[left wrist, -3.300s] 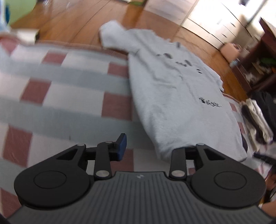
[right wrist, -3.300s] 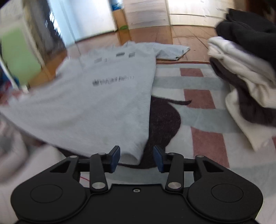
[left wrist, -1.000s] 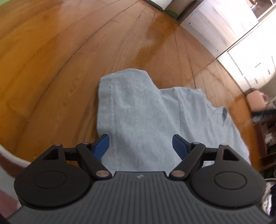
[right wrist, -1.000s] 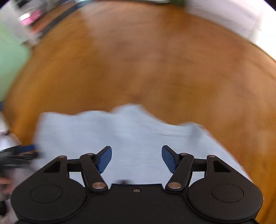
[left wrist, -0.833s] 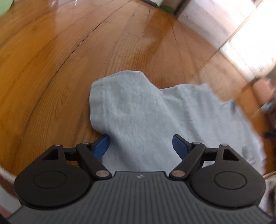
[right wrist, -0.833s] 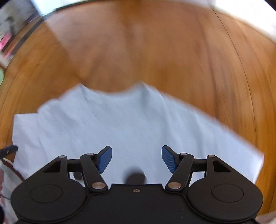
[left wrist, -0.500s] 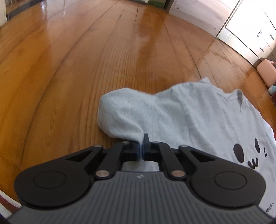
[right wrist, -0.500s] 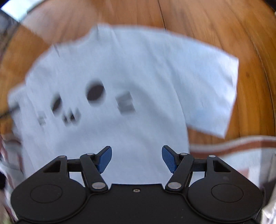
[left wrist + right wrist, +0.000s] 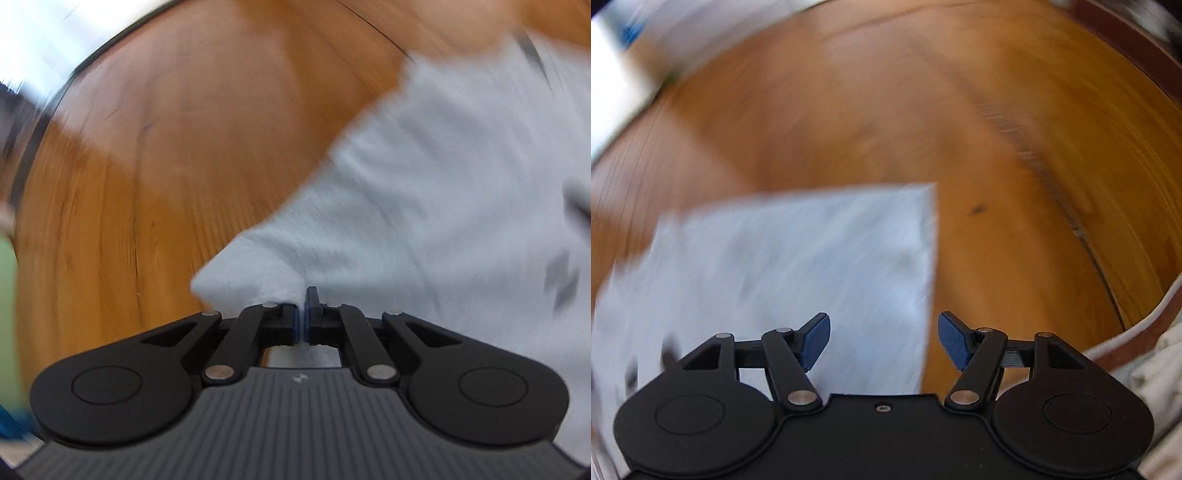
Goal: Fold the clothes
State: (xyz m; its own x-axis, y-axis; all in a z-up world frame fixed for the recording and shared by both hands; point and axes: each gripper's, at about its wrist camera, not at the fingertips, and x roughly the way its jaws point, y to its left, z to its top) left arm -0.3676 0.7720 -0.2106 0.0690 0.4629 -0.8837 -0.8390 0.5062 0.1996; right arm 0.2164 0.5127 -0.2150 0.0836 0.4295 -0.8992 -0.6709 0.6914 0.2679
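A pale grey T-shirt (image 9: 461,192) with dark print lies on the wooden floor. In the left wrist view my left gripper (image 9: 303,314) is shut on the end of one sleeve (image 9: 255,273), which bunches up into the blue pads. In the right wrist view the other sleeve (image 9: 812,266) lies flat on the floor, its straight cuff edge running down the middle. My right gripper (image 9: 883,339) stands open just above that sleeve, the left fingertip over the cloth and the right one over bare wood. Both views are blurred by motion.
Brown wooden floor (image 9: 1015,147) surrounds the shirt. The brown-and-white edge of a rug (image 9: 1145,328) shows at the lower right of the right wrist view. A white wall or cupboard (image 9: 44,44) is at the far upper left of the left wrist view.
My left gripper shut on the sleeve end and has since swung sideways with it, rolling. My right gripper, still open, swept across the shirt's printed front and came down over the other sleeve.
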